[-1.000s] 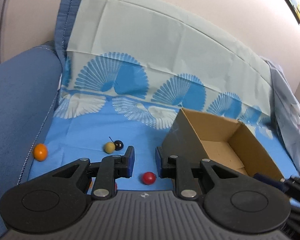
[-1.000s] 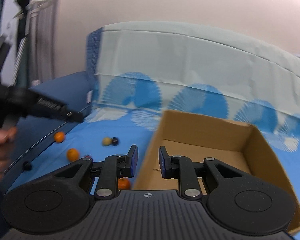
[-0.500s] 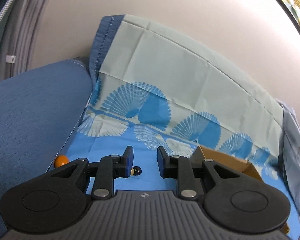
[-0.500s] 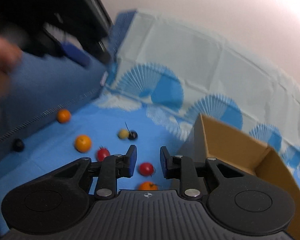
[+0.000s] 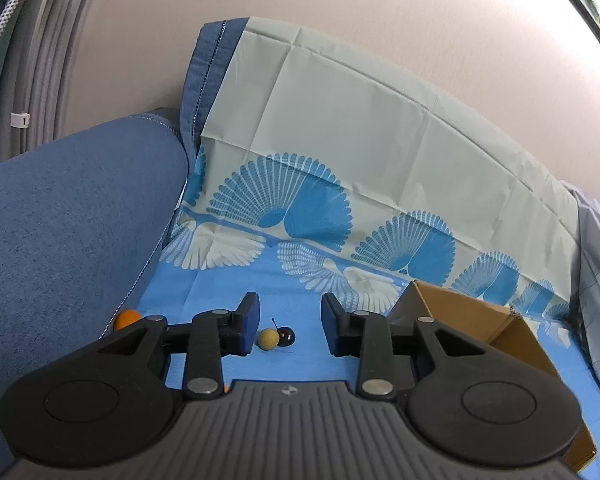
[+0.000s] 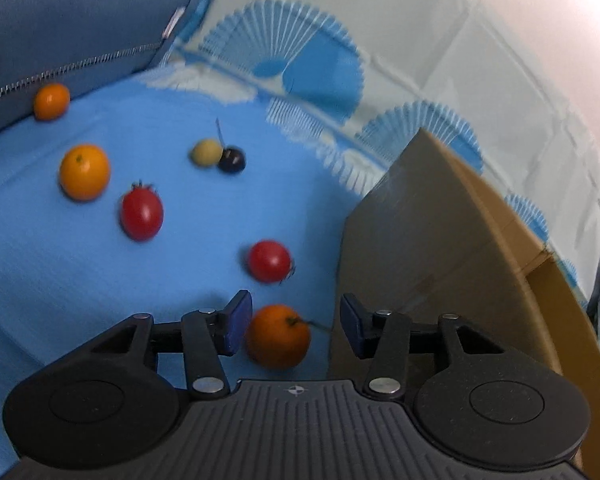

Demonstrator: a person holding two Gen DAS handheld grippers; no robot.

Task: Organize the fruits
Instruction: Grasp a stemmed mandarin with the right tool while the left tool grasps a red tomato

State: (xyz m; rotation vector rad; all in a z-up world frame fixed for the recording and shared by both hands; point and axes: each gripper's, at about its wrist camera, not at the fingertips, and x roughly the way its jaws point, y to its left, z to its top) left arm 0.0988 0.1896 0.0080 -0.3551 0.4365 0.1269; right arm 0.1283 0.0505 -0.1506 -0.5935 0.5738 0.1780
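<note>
Several small fruits lie on a blue cloth. In the right wrist view my right gripper (image 6: 290, 326) is open around an orange (image 6: 278, 336) beside the cardboard box (image 6: 440, 248), its jaws apart from it. A red tomato (image 6: 269, 261) lies just beyond, another red tomato (image 6: 141, 211) and an orange (image 6: 84, 171) to the left, a beige ball (image 6: 206, 153) touching a dark cherry (image 6: 232, 160) farther back. My left gripper (image 5: 290, 328) is open and empty above the cloth, with the beige ball (image 5: 269, 339) and the cherry (image 5: 286, 335) seen between its jaws.
A small orange (image 6: 51, 100) lies against the blue sofa arm (image 6: 68, 20); it also shows in the left wrist view (image 5: 126, 319). The box (image 5: 472, 320) stands open at the right. The fan-patterned cloth (image 5: 340, 140) rises up the backrest behind.
My right gripper has come down and forward, and now the orange sits between its jaws. My left gripper has widened its opening a little; its view has barely shifted.
</note>
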